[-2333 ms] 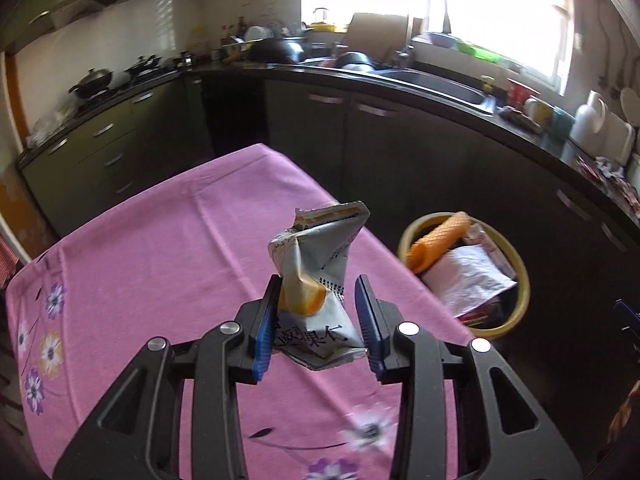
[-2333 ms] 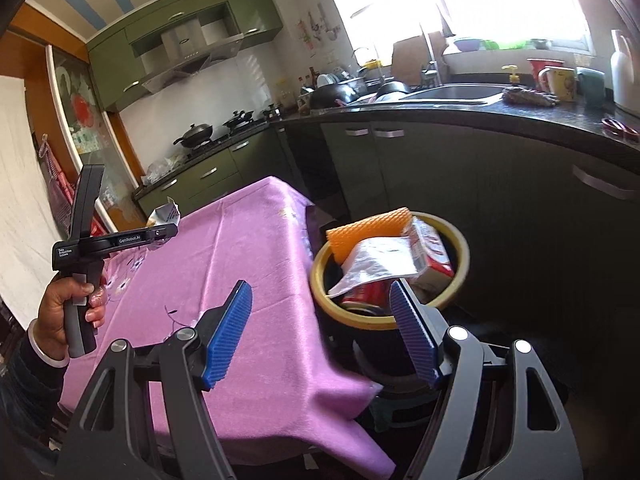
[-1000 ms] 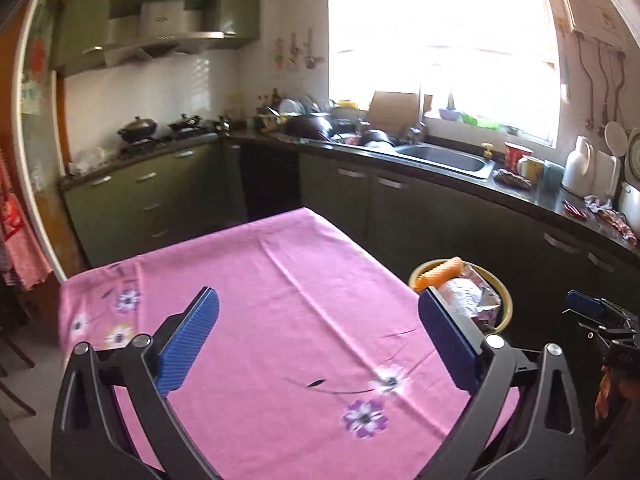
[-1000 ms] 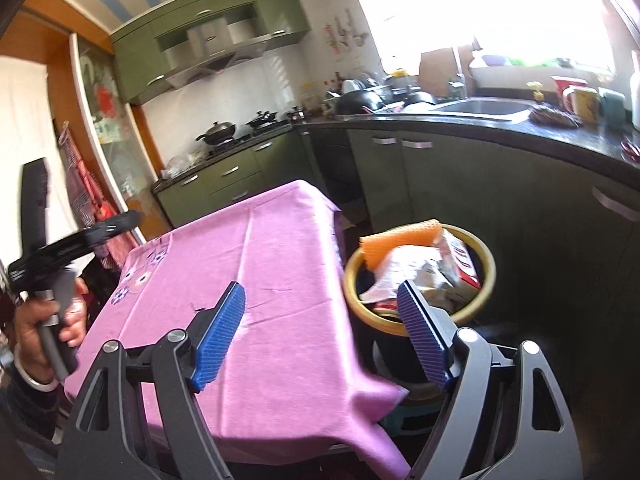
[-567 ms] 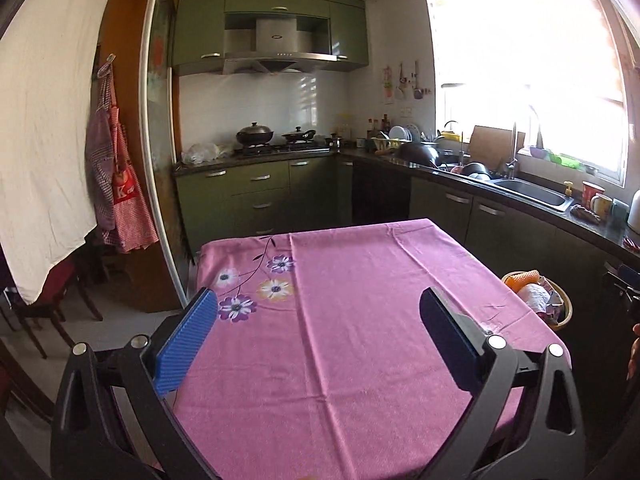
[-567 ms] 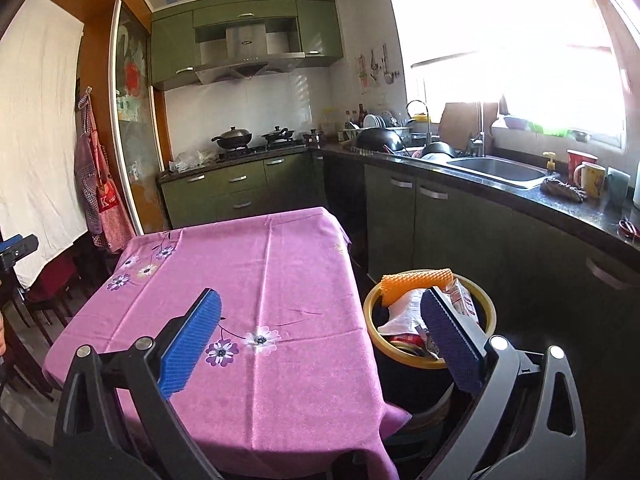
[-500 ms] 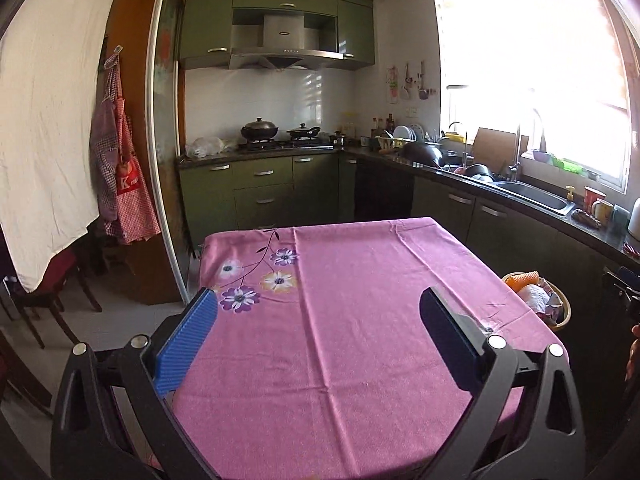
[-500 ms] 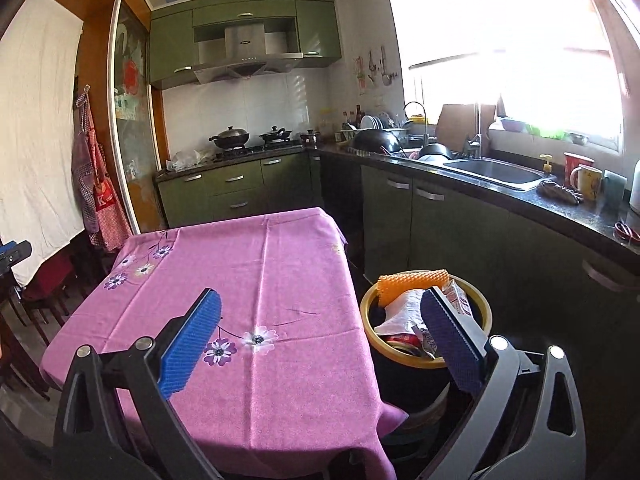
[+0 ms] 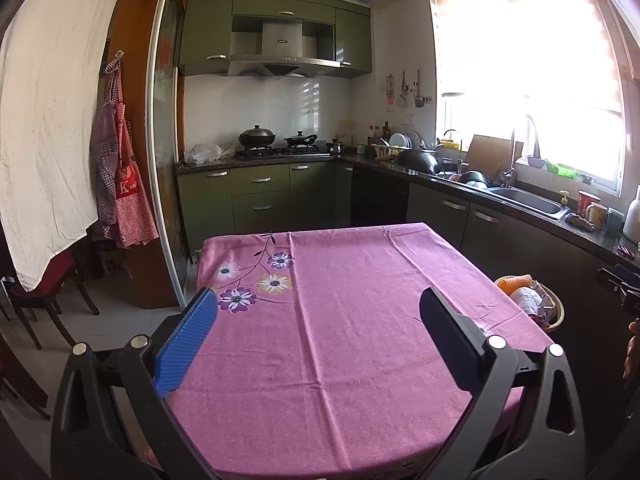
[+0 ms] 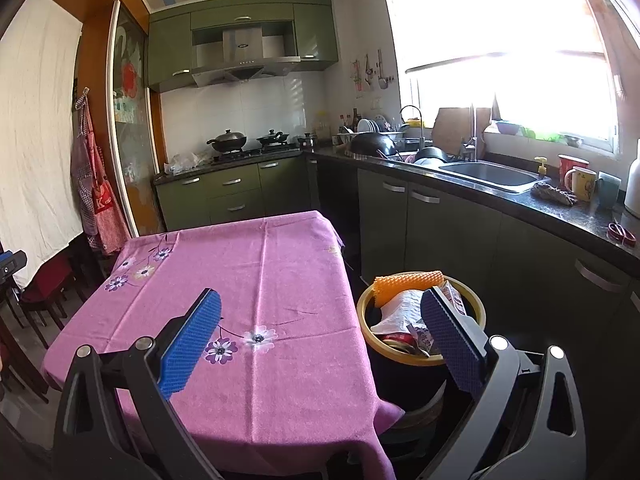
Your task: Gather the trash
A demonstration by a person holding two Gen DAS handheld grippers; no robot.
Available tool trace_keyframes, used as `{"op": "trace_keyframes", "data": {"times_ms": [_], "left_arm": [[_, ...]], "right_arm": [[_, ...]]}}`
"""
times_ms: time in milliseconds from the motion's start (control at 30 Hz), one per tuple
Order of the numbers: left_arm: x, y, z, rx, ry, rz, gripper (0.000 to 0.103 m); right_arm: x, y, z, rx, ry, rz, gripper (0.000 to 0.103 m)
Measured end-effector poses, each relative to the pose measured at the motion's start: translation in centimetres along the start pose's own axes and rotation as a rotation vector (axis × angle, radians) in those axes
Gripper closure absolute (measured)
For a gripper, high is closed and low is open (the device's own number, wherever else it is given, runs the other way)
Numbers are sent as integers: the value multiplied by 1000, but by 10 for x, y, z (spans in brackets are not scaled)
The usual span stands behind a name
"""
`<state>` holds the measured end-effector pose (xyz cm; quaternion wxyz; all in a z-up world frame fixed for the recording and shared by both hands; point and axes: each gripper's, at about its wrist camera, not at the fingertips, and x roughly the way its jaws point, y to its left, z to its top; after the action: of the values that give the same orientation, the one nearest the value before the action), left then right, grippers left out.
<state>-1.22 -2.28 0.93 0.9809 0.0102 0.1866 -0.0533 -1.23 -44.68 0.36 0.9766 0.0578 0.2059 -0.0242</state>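
A yellow-rimmed trash bin (image 10: 476, 304) stands on the floor at the right side of the table, filled with an orange sponge-like piece (image 10: 408, 282), a white wrapper (image 10: 400, 312), a red can and a crumpled carton. It also shows in the left wrist view (image 9: 558, 308). The table has a pink flowered cloth (image 9: 360, 300) with no trash on it. My left gripper (image 9: 318, 320) is open and empty over the table's near edge. My right gripper (image 10: 320, 324) is open and empty, between the table's corner and the bin.
Dark green kitchen cabinets and a counter with a sink (image 10: 488, 174) run along the right and back. A stove with pots (image 9: 276, 140) is at the back. Chairs (image 9: 44, 292) stand at the left beside a hanging apron (image 9: 120, 196).
My left gripper let go of the crumpled carton, which now lies in the bin, opened wide and drew back from the table. My right gripper also drew back and rose a little.
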Motion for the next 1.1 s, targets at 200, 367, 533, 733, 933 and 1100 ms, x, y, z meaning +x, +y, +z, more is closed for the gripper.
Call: {"op": "trace_keyframes", "data": {"times_ms": [200,367,533,733,933,1100], "left_arm": [[0,-2,0,-2,1,-14,7],[0,-4,0,-2,2,-22,7],[1,-5,-1,2,5,-25,7],[2,-8,0,2,14,-45,7],[2,-8,-1,9,11,-42,7],[4,-7,-2,11,16,-42,7]], "right_arm": [[-1,-1,1,3,-3,-1,5],[-1,-1,2,2,-3,1,5],[0,0,3,2,-2,5,5],[0,0,3,2,-1,4,5],[1,0,4,1,0,8,5],[3,1,3,1,2,11,5]]}}
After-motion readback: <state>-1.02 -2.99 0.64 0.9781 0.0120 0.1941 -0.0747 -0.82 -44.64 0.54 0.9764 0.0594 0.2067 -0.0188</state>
